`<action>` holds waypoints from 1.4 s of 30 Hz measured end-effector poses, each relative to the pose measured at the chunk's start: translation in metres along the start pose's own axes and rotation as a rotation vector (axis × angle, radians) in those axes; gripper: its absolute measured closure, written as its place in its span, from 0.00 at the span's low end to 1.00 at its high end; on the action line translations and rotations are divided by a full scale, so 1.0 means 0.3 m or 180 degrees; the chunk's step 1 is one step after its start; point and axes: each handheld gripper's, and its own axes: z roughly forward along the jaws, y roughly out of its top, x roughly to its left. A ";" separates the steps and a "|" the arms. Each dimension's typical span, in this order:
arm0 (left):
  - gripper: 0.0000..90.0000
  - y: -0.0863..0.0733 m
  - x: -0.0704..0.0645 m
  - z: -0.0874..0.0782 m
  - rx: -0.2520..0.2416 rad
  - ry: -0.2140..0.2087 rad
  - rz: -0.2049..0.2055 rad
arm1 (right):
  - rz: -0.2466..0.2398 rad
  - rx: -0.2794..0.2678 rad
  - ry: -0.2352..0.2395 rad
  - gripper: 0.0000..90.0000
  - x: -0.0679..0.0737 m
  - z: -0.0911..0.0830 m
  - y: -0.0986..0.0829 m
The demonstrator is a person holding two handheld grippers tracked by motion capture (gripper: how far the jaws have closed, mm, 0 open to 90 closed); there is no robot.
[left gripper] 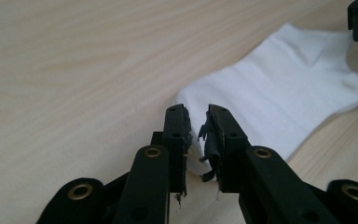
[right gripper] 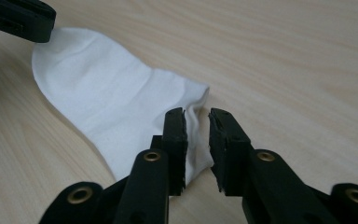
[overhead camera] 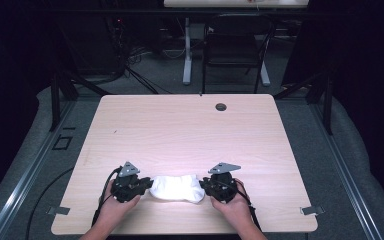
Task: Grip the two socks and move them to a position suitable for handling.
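A white ankle sock [overhead camera: 176,188] lies flat near the front edge of the light wooden table [overhead camera: 190,130], between my two grippers. My left gripper [overhead camera: 148,185] is at the sock's left end. In the left gripper view its jaws [left gripper: 196,113] stand a little apart astride the rounded end of the sock [left gripper: 284,93]. My right gripper [overhead camera: 204,186] is at the right end. In the right gripper view its jaws [right gripper: 197,115] straddle the edge of the sock [right gripper: 107,98], slightly apart. Both are open, and each hand holds its own gripper.
A round cable hole [overhead camera: 221,106] sits near the table's far edge. A black chair [overhead camera: 235,50] and a white desk leg [overhead camera: 187,55] stand beyond the table. Metal brackets [overhead camera: 312,210] mark the front corners. Bare wood lies ahead of the sock.
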 end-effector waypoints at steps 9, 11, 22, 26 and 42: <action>0.77 -0.004 -0.018 0.024 0.0002 -0.0084 0.0149 | -0.0158 -0.0086 0.0144 0.80 0.052 0.015 -0.004; 0.73 -0.007 -0.017 0.032 0.0030 -0.0099 0.0129 | -0.0167 -0.0058 0.0162 0.79 0.053 0.019 -0.005; 0.67 -0.039 -0.016 0.074 0.0200 -0.0106 0.0240 | -0.0315 0.0194 0.0149 0.69 0.053 0.083 -0.043; 0.63 -0.051 -0.019 0.084 0.0265 -0.0104 0.0269 | -0.0294 0.0239 0.0110 0.69 0.046 0.082 -0.049; 0.63 -0.043 -0.025 0.112 0.0271 -0.0054 0.0272 | -0.0237 0.0177 0.0103 0.71 0.020 0.091 -0.051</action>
